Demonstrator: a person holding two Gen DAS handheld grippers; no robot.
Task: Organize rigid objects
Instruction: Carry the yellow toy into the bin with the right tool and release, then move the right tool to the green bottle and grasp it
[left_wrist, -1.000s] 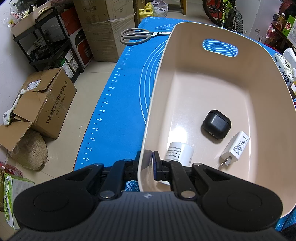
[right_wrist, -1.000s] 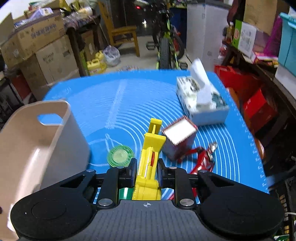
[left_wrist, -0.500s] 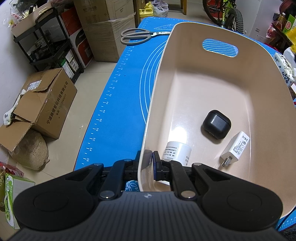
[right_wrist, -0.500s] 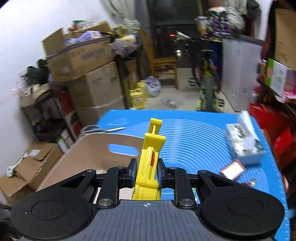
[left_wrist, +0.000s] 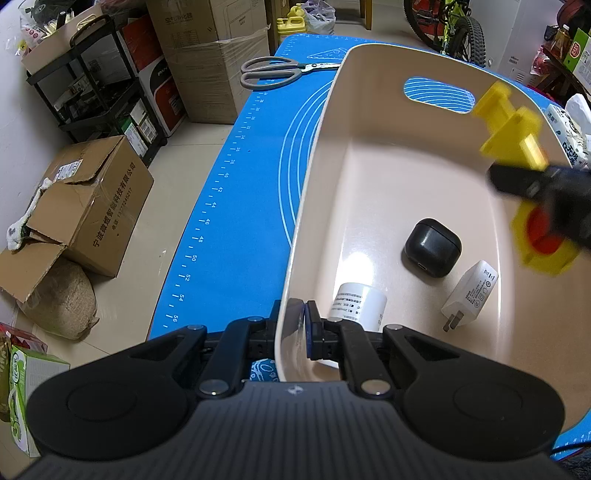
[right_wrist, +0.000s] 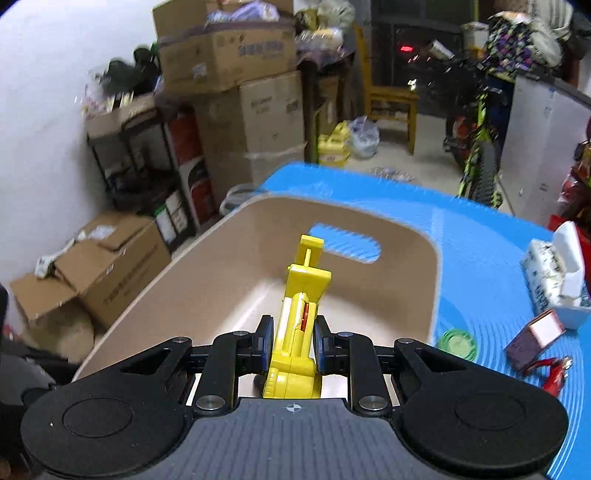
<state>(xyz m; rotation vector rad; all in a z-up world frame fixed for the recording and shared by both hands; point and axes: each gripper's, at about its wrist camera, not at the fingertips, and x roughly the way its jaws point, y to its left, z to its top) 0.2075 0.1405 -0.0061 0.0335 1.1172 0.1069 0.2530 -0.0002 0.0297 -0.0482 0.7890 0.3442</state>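
Note:
A beige bin (left_wrist: 369, 59) stands on the blue mat (left_wrist: 229, 206). My left gripper (left_wrist: 291, 325) is shut on its near rim. Inside lie a black earbud case (left_wrist: 433, 252), a white charger (left_wrist: 471, 291) and a white cylinder (left_wrist: 358, 304). My right gripper (right_wrist: 291, 341) is shut on a yellow toy tool (right_wrist: 301, 295) and holds it above the bin (right_wrist: 207, 266). In the left wrist view the yellow toy tool (left_wrist: 511, 136) enters blurred from the right over the bin.
Grey scissors (left_wrist: 273, 72) lie on the mat beyond the bin. Right of the bin are a green disc (right_wrist: 457, 341), a small box (right_wrist: 535, 334), a red toy (right_wrist: 554, 371) and a tissue pack (right_wrist: 554, 273). Cardboard boxes (left_wrist: 92, 203) and shelves stand on the floor at left.
My right gripper has carried the yellow tool left from over the mat to above the bin, where it now shows in the left wrist view. The left gripper has stayed on the rim.

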